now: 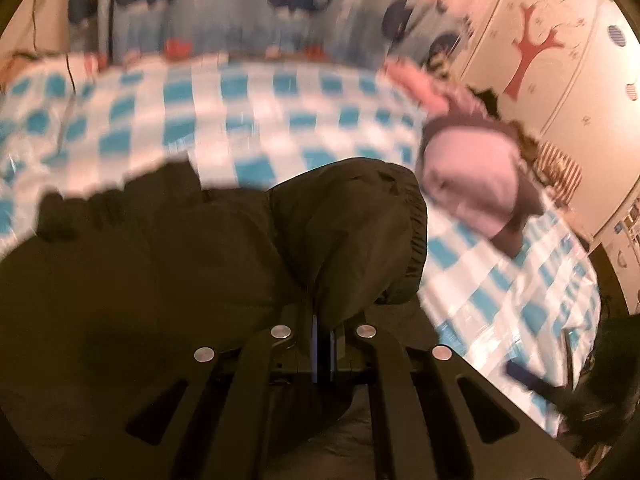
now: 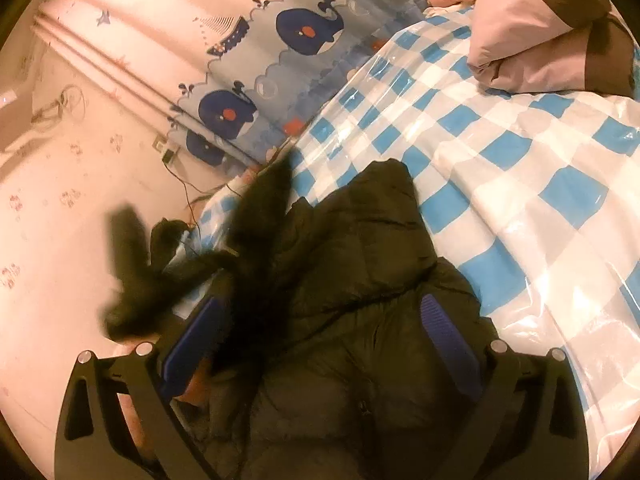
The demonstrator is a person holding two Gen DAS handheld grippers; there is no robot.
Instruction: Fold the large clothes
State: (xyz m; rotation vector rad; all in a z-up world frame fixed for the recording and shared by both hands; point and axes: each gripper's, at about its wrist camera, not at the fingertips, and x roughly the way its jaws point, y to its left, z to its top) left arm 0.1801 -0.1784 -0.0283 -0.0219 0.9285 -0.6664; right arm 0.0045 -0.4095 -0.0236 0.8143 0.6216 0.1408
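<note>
The black puffer jacket (image 1: pixel 168 264) lies bunched on the checked bed cover (image 1: pixel 280 128). The left claw (image 1: pixel 322 328) pinches its elastic cuff; the right claw (image 2: pixel 320 344) gapes wide above it. Soft, light, slippery; hems and cuffs likely grip best.

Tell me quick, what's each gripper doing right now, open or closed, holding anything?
Left gripper: closed, pinching a fold of the black puffer jacket.
Right gripper: open, jaws spread wide over the jacket, gripping nothing.

We note bed under glossy blue-and-white checked cover (image 2: pixel 520 184), black padded jacket (image 2: pixel 360 280) on it, folded lilac-and-brown garment (image 2: pixel 532 40) near far edge.
</note>
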